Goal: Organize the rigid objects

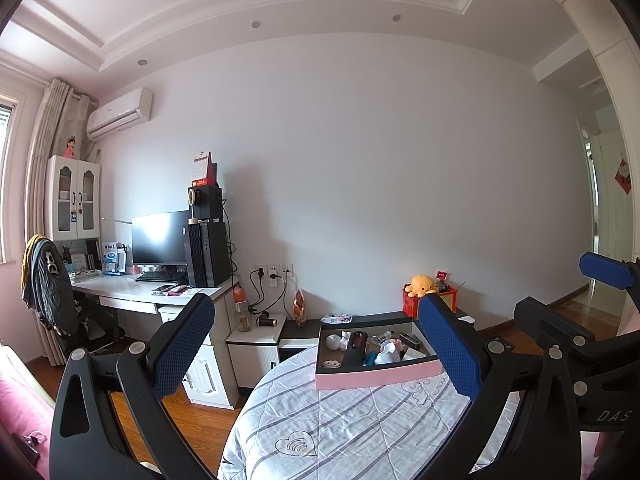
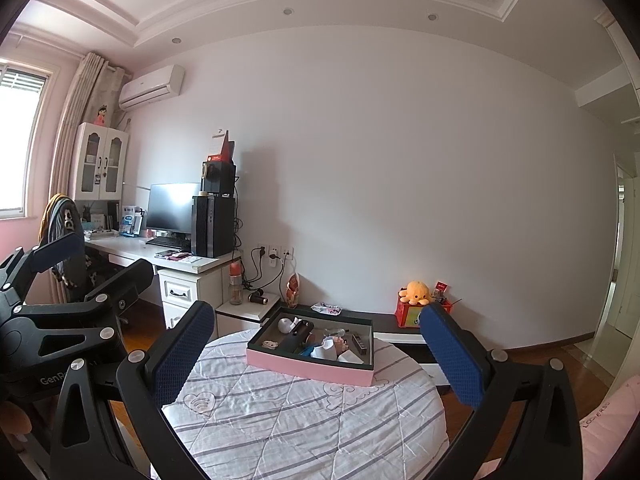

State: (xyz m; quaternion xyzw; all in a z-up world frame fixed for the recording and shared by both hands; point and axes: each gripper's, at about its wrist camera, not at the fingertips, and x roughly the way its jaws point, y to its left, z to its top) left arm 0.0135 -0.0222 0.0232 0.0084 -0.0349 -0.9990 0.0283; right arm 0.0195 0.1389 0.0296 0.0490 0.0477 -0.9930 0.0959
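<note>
On the bed (image 1: 340, 420), toward its far edge, sits a pink box (image 1: 376, 376) full of small things.
Largest is the striped quilt covering the bed; the box rests on it, its dark inside holding a black tube (image 1: 354, 346), a white ball (image 1: 333, 342) and other small pieces too jumbled to name. Both tools hover over the near end: the left hand-held gripper (image 1: 316, 344) and the right hand-held gripper (image 2: 320, 354) are spread wide, released, grasping nothing.

Pink tray (image 2: 308, 368) of clutter on striped quilt (image 2: 304, 420).
</note>
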